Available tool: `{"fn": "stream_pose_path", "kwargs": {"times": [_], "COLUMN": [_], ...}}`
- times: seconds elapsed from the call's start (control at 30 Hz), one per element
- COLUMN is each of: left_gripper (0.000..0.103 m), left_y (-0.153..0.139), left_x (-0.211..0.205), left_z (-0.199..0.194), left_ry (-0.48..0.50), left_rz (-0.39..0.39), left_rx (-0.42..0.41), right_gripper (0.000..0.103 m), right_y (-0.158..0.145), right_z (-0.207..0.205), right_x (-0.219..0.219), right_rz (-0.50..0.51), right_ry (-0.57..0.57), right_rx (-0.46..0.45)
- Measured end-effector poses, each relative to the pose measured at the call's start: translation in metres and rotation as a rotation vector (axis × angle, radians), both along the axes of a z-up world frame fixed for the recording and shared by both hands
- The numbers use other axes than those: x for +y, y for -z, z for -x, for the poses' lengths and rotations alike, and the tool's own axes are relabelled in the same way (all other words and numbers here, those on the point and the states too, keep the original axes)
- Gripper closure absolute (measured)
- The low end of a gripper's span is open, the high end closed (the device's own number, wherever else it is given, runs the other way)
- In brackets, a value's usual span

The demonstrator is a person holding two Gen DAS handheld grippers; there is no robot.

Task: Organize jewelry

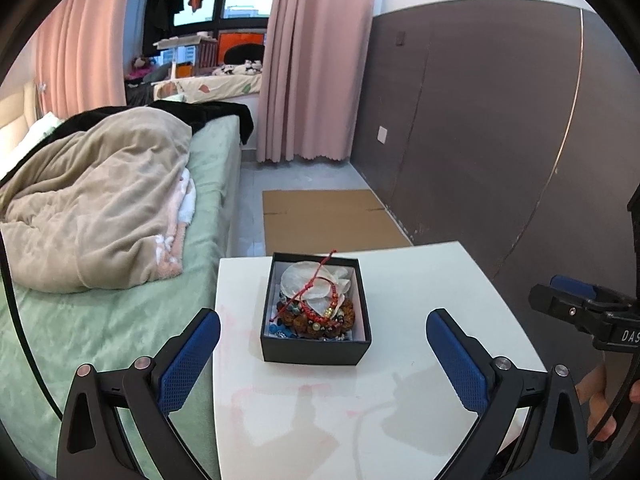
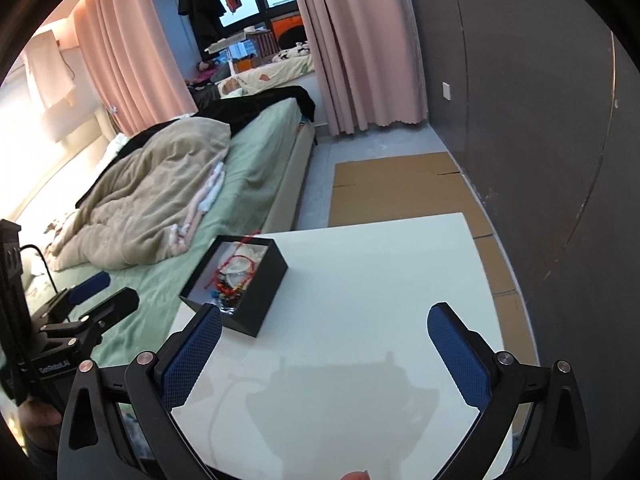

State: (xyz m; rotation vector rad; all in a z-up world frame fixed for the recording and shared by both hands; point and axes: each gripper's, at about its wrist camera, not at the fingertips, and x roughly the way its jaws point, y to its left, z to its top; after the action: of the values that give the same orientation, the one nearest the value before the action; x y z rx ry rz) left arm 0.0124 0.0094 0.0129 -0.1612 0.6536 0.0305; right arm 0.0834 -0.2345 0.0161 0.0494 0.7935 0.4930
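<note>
The left gripper (image 1: pixel 323 354) hangs over the near part of a white table (image 1: pixel 420 280), its blue-padded fingers (image 1: pixel 192 356) spread wide with nothing between them but bare tabletop. The right gripper (image 2: pixel 325 350) is likewise spread to its full width above the same table, empty, its left finger overlapping the near corner of the box in its own view. From the left camera the right gripper shows at the right edge, with part of a hand (image 1: pixel 600 404) below it; from the right camera the left gripper shows at the left edge, over the bed. Just beyond the left gripper's fingertips sits an open black box (image 1: pixel 316 344), apart from both sets of pads, near the table's bed-side edge. Inside it the jewelry (image 1: pixel 316 308) lies heaped: beaded bracelets, a red cord bracelet (image 1: pixel 320 280) whose tail sticks up past the far rim, and pale shell-like discs behind. Beside the table is a bed (image 1: pixel 120 320) with a green sheet and a rumpled beige blanket (image 1: pixel 100 200). Further back, flat cardboard (image 1: pixel 328 216) lies on the floor by a dark wall, then pink curtains (image 1: pixel 316 60) and a window.
</note>
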Motion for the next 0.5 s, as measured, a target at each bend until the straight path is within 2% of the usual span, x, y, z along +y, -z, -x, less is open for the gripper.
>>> {"fn": "stream_pose_path", "kwargs": {"times": [0.1, 0.23, 0.5], "left_gripper": [0.000, 0.000, 0.000], "left_y": [-0.004, -0.002, 0.000], "left_x": [0.003, 0.006, 0.008], "left_z": [0.002, -0.002, -0.003], "left_ry": [-0.014, -0.018, -0.018], "left_rz": [0.012, 0.038, 0.038], "left_rx": [-0.020, 0.001, 0.010], "right_gripper": [0.000, 0.000, 0.000], "right_y": [0.000, 0.000, 0.003], "right_z": [0.000, 0.002, 0.003], "right_x": [0.002, 0.007, 0.012], "right_rz": [0.005, 0.025, 0.065], "right_ry": [0.001, -0.003, -0.015], "right_rx": [0.001, -0.008, -0.010]}}
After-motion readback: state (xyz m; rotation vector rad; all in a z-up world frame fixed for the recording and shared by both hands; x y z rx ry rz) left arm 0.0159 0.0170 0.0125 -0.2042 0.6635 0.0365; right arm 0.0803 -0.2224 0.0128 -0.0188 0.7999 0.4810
